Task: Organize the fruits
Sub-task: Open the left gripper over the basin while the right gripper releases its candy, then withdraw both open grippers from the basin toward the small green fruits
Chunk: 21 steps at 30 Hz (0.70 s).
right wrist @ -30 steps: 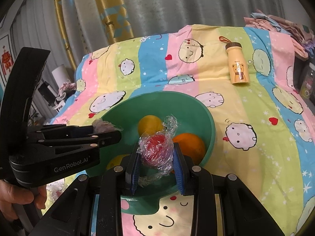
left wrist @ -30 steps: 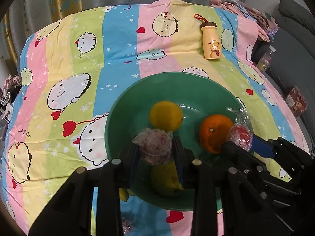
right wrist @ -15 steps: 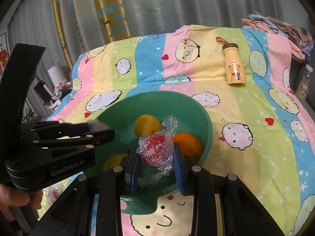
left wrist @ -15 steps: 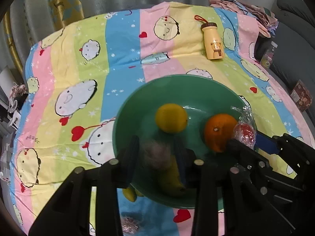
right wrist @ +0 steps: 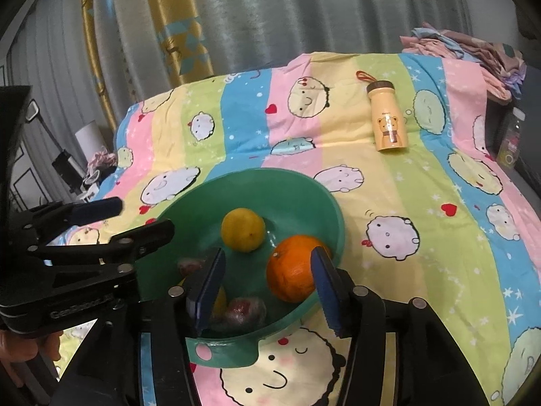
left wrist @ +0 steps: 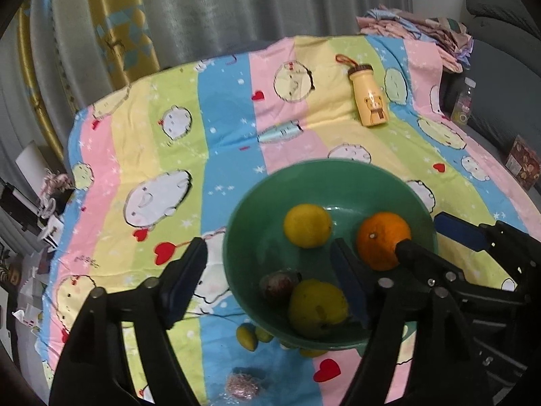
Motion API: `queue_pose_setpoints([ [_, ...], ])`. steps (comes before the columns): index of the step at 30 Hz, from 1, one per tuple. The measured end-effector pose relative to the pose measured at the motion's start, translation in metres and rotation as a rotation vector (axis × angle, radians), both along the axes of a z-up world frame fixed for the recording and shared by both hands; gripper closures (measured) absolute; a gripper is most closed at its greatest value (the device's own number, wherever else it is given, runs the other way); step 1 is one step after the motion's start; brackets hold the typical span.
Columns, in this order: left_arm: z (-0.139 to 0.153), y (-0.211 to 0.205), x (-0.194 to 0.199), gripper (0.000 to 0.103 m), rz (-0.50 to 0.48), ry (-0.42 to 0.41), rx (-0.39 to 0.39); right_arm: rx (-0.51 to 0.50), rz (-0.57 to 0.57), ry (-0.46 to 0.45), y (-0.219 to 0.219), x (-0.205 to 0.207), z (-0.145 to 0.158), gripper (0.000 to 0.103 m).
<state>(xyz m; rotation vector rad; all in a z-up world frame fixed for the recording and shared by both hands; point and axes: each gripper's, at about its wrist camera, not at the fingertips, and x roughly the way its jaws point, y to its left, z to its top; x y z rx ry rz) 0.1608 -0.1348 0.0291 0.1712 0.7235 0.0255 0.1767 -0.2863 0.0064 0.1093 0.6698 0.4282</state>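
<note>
A green bowl (left wrist: 338, 165) on the striped cartoon cloth holds a lemon (left wrist: 307, 225), an orange (left wrist: 383, 240), a larger yellow fruit (left wrist: 318, 306) and a dark plastic-wrapped fruit (left wrist: 279, 282). My left gripper (left wrist: 267, 280) hovers over the bowl's near left side, jaws opening, with nothing pressed between the pads. My right gripper (right wrist: 267, 284) stands over the bowl's (right wrist: 270, 172) near rim, jaws also opening and empty. A red wrapped fruit (right wrist: 245, 309) lies loose in the bowl under it, and the orange (right wrist: 294, 267) sits just behind its right finger.
A yellow bear bottle (left wrist: 370, 96) lies on the far cloth, with folded clothes (left wrist: 416, 30) beyond. Small yellow-green fruits (left wrist: 248, 336) and a wrapped fruit (left wrist: 243, 385) rest on the cloth in front of the bowl. A person's hand (right wrist: 20, 348) holds the left gripper (right wrist: 128, 220).
Both grippers let go of their wrapped fruits, which now lie in the bowl. Both pairs of jaws spread wider. The left gripper rose and drew back a little.
</note>
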Motion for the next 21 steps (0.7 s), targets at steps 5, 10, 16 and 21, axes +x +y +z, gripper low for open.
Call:
queue_pose_setpoints([
  [5,0.016,0.002,-0.025,0.013,0.006,-0.082,0.023,0.027,-0.022,-0.018,-0.011,-0.007,0.008,0.041],
  [10,0.026,0.008,-0.048,0.001,0.029,-0.141,0.069,0.070,-0.036,-0.024,-0.022,-0.013,0.013,0.034],
  [16,0.030,0.014,-0.070,0.000,0.051,-0.166,0.131,0.104,-0.042,0.002,-0.027,-0.015,0.012,0.032],
  [21,0.032,0.023,-0.085,0.000,0.075,-0.187,0.133,0.119,-0.024,-0.008,-0.025,-0.022,0.014,0.021],
])
